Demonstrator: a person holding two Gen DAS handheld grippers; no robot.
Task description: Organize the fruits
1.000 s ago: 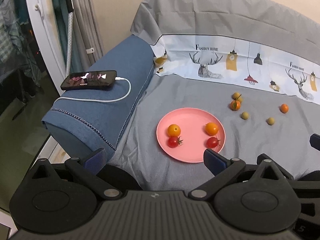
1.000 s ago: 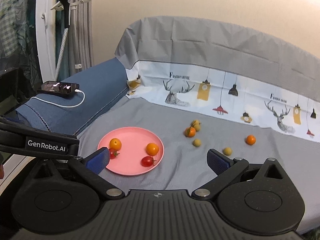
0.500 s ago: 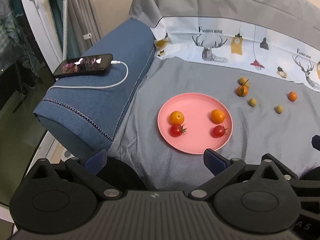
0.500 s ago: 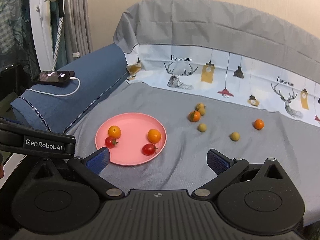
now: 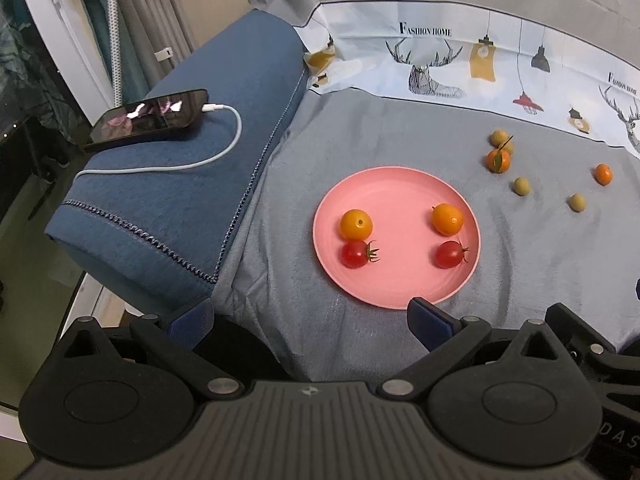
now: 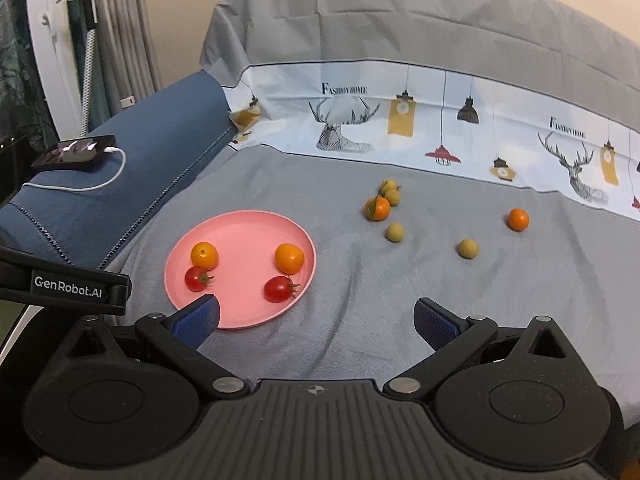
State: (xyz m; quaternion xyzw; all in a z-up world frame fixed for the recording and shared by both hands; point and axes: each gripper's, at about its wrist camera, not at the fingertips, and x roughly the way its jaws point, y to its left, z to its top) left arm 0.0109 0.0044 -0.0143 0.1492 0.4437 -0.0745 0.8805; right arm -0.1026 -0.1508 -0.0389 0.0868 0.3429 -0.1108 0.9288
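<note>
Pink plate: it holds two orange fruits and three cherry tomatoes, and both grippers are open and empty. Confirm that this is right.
Not quite. The pink plate holds two cherry tomatoes, not three: one on its left side and one on its right, as the left wrist view shows. The two orange fruits are there, and the left gripper and right gripper are open and empty.

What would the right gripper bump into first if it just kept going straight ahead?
Probably the bare grey sheet, just right of the pink plate; beyond lies a leafy orange fruit. Depth is uncertain.
</note>
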